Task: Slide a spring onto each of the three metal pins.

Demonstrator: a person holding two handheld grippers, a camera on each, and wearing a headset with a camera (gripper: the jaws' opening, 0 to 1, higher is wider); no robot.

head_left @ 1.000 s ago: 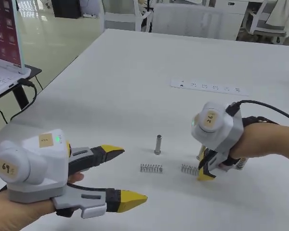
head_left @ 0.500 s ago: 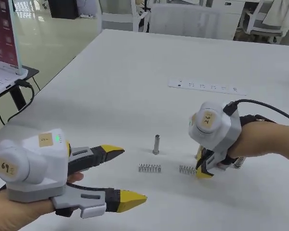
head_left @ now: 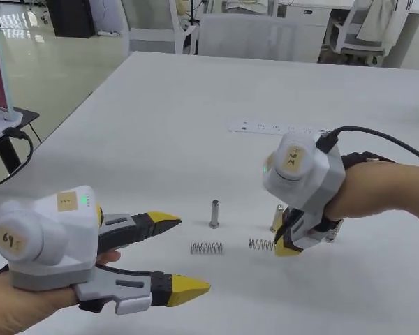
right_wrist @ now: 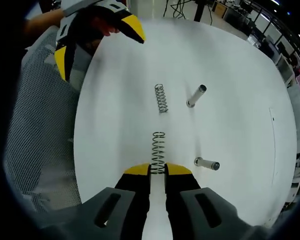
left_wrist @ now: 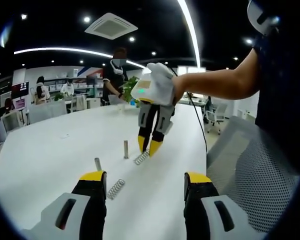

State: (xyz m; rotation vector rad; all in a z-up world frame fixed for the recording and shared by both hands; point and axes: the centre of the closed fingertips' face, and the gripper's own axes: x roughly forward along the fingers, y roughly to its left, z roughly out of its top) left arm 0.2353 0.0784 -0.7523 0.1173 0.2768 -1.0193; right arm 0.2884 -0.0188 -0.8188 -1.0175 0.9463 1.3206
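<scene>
Spring [right_wrist: 158, 147] pinched in right tongs [right_wrist: 157, 170], second spring [right_wrist: 161, 98] loose; left tongs [left_wrist: 145, 176] agape

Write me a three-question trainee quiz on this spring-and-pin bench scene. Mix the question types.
1. True or false: the left claw is shut on a spring.
2. The right claw pinches the thin coiled steel spring at: A) one end; B) its middle; C) nowhere, they are apart.
3. Short answer: which is nearer the left claw, the pinched spring or the loose second steel spring lying on the white table?

Key: 1 false, its jaws stand open and hold nothing. 2 A. 3 the loose second steel spring.
</scene>
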